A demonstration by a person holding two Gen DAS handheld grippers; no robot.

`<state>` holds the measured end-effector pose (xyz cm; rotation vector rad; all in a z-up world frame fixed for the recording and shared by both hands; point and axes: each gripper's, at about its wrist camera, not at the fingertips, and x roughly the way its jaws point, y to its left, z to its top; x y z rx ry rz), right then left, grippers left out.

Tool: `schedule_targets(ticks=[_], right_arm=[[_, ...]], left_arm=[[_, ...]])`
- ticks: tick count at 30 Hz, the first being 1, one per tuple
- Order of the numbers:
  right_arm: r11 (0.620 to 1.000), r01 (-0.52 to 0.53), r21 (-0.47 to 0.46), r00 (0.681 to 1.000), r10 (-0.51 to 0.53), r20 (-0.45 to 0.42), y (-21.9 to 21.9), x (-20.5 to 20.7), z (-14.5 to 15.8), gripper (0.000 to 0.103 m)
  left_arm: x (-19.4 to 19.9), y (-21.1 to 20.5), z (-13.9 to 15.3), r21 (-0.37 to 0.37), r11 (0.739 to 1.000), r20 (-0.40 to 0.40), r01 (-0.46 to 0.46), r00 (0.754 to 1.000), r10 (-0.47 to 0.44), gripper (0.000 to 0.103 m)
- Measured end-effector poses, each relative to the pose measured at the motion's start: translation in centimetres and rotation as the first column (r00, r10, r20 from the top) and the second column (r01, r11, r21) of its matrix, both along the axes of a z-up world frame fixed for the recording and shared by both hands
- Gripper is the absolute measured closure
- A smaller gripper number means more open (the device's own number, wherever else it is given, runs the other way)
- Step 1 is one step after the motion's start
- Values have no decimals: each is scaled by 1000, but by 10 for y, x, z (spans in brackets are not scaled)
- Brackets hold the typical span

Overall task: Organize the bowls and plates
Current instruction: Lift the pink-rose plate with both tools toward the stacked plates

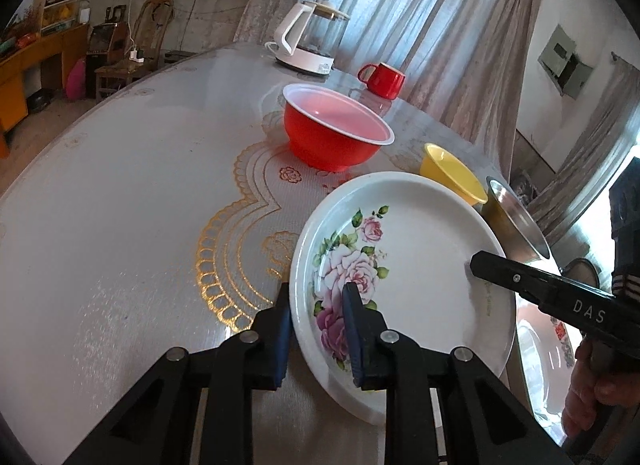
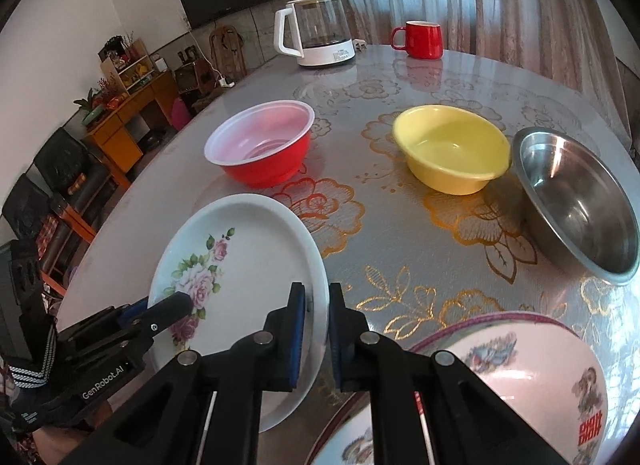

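Note:
A white plate with pink roses (image 1: 420, 249) is held tilted above the table, also seen in the right wrist view (image 2: 240, 257). My left gripper (image 1: 318, 329) is shut on its near left rim. My right gripper (image 2: 316, 329) is shut on its right rim, and shows in the left wrist view (image 1: 480, 265). A red bowl (image 2: 260, 145), a yellow bowl (image 2: 452, 145) and a steel bowl (image 2: 580, 201) stand on the table behind the plate. A pink patterned plate (image 2: 520, 377) lies below my right gripper.
A white kettle (image 2: 316, 29) and a red mug (image 2: 420, 39) stand at the table's far edge. The round table (image 1: 120, 205) has a gold-patterned cover. Chairs and a cabinet stand off to the left beyond it.

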<state>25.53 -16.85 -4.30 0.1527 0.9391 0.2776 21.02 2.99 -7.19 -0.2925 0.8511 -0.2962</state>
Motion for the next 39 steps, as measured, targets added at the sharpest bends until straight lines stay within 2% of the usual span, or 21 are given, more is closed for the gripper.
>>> schedule_targets(ticks=[6, 15, 25, 39], right_arm=[[1000, 0, -13, 999, 0, 40, 0, -14, 10, 93], [1000, 9, 25, 997, -11, 80, -11, -38, 29, 93], [998, 28, 48, 993, -33, 110, -30, -59, 44, 93], [987, 115, 114, 984, -129, 126, -75, -100, 50, 93]], left_arm=[[-10, 0, 4, -32, 999, 19, 1, 1000, 0, 79], [-29, -3, 18, -79, 997, 48, 0, 999, 4, 79], [-40, -19, 34, -75, 997, 80, 35, 996, -29, 79], [-54, -58, 48, -76, 989, 97, 127, 988, -119, 79]])
